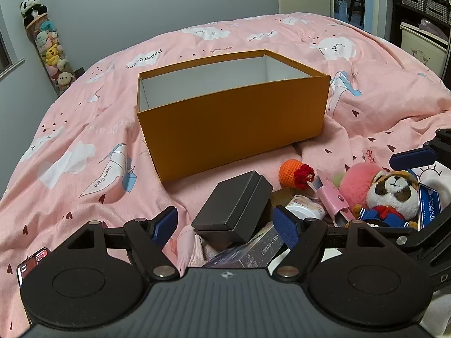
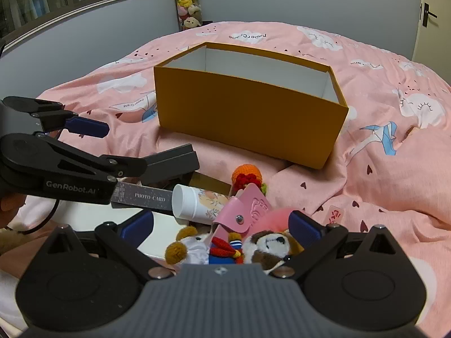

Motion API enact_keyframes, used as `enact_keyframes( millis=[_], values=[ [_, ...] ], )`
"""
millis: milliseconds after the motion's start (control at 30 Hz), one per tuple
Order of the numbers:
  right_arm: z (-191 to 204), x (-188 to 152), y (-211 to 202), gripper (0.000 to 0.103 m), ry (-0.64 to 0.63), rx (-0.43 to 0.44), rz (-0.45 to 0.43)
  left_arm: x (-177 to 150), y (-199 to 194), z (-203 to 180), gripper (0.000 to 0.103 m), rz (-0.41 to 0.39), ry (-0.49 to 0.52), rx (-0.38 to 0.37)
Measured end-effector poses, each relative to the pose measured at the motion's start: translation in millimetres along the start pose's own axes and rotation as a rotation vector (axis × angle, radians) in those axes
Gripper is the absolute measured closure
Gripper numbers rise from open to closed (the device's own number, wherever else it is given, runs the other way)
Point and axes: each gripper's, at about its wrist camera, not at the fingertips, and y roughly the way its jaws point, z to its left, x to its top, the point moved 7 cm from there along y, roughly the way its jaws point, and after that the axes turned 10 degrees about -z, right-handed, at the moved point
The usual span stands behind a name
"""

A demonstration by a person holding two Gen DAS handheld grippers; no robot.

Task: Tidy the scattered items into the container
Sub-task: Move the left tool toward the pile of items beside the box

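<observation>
Orange box (image 1: 231, 118) is seen empty (nothing packed yet); black case (image 1: 234, 211), plush dog (image 2: 270, 245) remain; both grippers' jaws spread, nothing gripped.

Grey wall (image 1: 141, 8), pink quilted bed (image 1: 70, 140), shelving (image 1: 422, 2), door (image 2: 431, 28)

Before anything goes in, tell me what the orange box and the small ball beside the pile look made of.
Orange box: probably matte cardboard, with thin flat walls and a white lining. Small ball: apparently crocheted yarn, with visible stitch texture.
</observation>
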Motion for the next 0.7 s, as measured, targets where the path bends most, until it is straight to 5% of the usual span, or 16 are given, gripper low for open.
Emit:
enact_keyframes(
  millis=[700],
  values=[
    [-1.3, -3.5, 0.2, 0.001, 0.001, -0.001, 0.001, -2.4, 0.9, -1.4, 0.015, 0.007, -0.007, -0.006]
  ],
)
